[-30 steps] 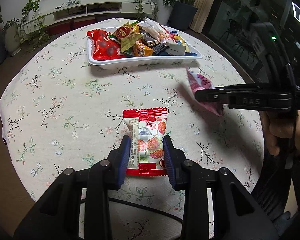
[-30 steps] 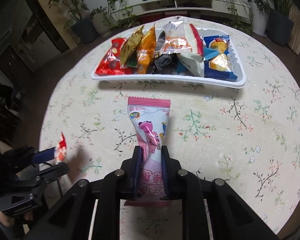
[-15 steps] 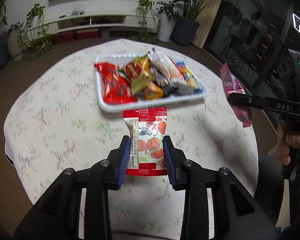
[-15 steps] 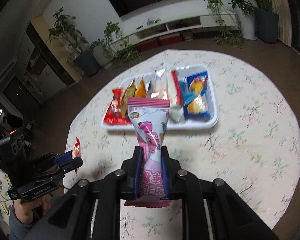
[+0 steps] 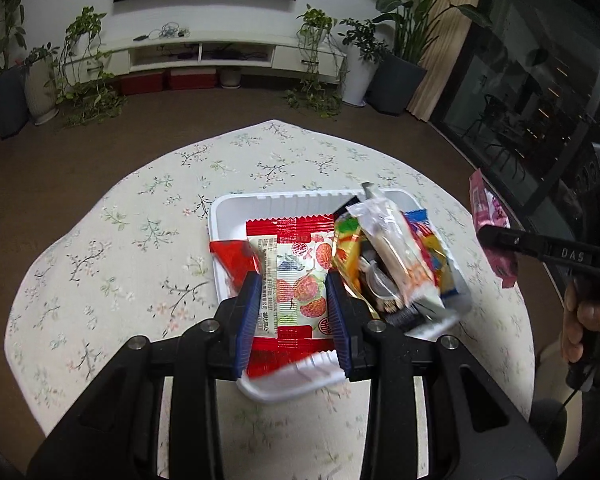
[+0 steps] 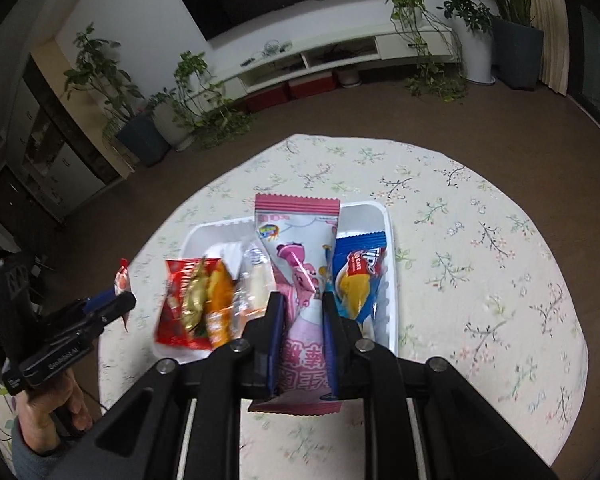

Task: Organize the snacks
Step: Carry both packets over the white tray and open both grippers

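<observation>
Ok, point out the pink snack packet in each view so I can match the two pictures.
Left wrist view: pink snack packet at the far right edge, held in the right gripper.
Right wrist view: pink snack packet at centre, upright between the fingers.
Shared landmark: the white tray of snacks.

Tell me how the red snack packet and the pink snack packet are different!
The red strawberry packet is short and squarish; the pink packet is longer and pinched narrow in the middle. The red one sits in the left tool, the pink one in the right tool. The red one shows strawberries; the pink one shows a pink cartoon figure. Both have crimped ends, and both are held in the air over the white tray.
</observation>
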`<move>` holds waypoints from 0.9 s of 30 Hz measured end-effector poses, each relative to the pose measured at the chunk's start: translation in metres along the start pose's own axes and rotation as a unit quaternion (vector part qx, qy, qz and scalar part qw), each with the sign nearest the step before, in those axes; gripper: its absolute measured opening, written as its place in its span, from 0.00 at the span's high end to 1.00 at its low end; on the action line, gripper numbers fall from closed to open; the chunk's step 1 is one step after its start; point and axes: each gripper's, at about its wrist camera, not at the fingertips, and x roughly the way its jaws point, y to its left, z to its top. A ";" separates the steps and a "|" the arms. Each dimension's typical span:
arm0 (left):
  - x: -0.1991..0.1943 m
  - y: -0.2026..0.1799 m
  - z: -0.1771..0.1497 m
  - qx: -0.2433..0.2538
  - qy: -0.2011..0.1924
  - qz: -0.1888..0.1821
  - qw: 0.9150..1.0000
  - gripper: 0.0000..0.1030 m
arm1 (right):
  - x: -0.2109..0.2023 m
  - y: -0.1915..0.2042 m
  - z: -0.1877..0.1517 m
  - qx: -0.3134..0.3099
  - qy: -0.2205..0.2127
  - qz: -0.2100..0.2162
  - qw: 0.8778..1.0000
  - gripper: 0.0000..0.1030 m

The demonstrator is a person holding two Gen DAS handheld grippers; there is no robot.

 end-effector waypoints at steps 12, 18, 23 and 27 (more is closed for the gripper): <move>0.065 0.008 0.004 -0.001 0.015 0.012 1.000 0.69 | 0.075 -0.006 0.010 -0.003 0.043 -0.027 0.999 0.79; 0.075 0.005 0.002 0.004 0.009 0.018 1.000 0.69 | 0.084 -0.004 0.007 -0.013 0.043 -0.036 0.998 0.76; 0.088 0.007 0.002 0.004 0.012 0.019 1.000 0.69 | 0.092 0.000 0.005 -0.024 0.042 -0.041 0.998 0.74; 0.096 0.010 0.004 0.006 0.011 0.018 1.000 0.69 | 0.094 0.000 0.004 -0.025 0.038 -0.034 0.998 0.70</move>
